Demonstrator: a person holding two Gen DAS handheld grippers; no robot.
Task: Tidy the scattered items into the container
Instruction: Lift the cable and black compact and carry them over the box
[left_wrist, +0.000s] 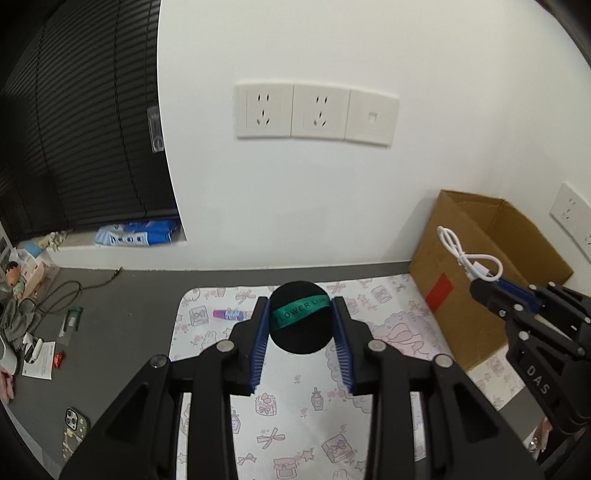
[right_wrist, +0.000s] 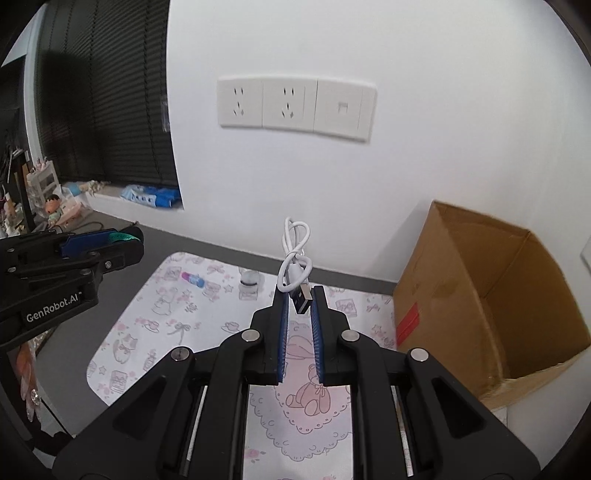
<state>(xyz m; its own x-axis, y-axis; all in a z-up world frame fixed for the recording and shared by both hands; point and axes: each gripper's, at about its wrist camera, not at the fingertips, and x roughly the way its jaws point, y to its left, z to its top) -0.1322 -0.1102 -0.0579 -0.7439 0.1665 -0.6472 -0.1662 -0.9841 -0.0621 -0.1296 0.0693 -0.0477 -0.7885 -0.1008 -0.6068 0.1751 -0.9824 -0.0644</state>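
Observation:
My left gripper (left_wrist: 300, 308) is shut on a round black powder puff (left_wrist: 300, 334) with a green ribbon, held above the patterned mat (left_wrist: 295, 406). My right gripper (right_wrist: 300, 295) is shut on a coiled white USB cable (right_wrist: 295, 258), its plug between the blue pads. In the left wrist view the right gripper (left_wrist: 480, 286) hangs with the cable (left_wrist: 469, 258) in front of the open cardboard box (left_wrist: 447, 254). The box (right_wrist: 491, 295) stands at the mat's right, against the wall. A small purple-and-blue tube (left_wrist: 229, 314) lies on the mat's far left, also seen as the tube (right_wrist: 192, 278). The left gripper (right_wrist: 125, 238) shows at the left.
A small clear jar (right_wrist: 249, 278) stands on the mat near its far edge. On the grey desk (left_wrist: 110, 350) to the left lie a phone (left_wrist: 75, 421), cables, papers and small clutter. Wall sockets (left_wrist: 314, 112) sit above the desk. A window sill with blinds is at the far left.

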